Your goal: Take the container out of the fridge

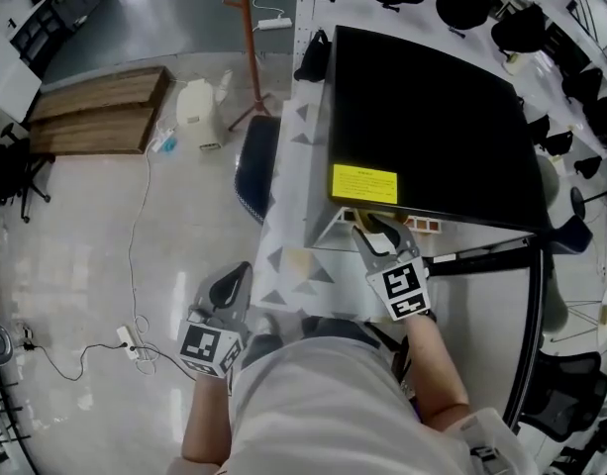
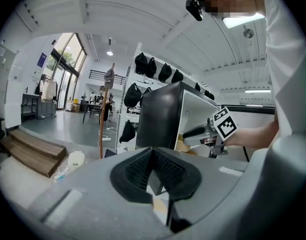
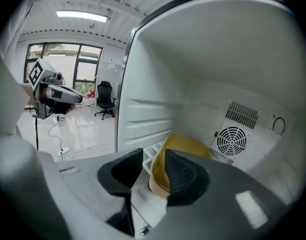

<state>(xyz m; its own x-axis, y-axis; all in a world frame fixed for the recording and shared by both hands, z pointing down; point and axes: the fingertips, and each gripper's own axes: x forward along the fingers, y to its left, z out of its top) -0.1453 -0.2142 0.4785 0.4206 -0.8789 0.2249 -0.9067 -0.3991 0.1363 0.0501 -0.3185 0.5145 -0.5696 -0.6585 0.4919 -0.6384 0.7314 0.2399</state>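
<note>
A black mini fridge (image 1: 432,117) stands on a table with its front open toward me. Inside it, a yellow container (image 3: 187,144) rests on a white wire shelf (image 3: 152,151). My right gripper (image 1: 377,231) reaches into the fridge's opening. In the right gripper view its jaws (image 3: 155,161) straddle the container's near rim: the rim lies against the right pad, while a gap shows at the left pad. My left gripper (image 1: 234,280) hangs low at the left, beside the table and away from the fridge, shut and empty (image 2: 153,151).
The table's patterned cloth (image 1: 293,255) runs in front of the fridge. The fridge door (image 1: 531,305) hangs open to the right. A blue chair (image 1: 255,166), a white jug (image 1: 196,112), wooden pallets (image 1: 95,112) and a floor cable (image 1: 128,339) lie to the left.
</note>
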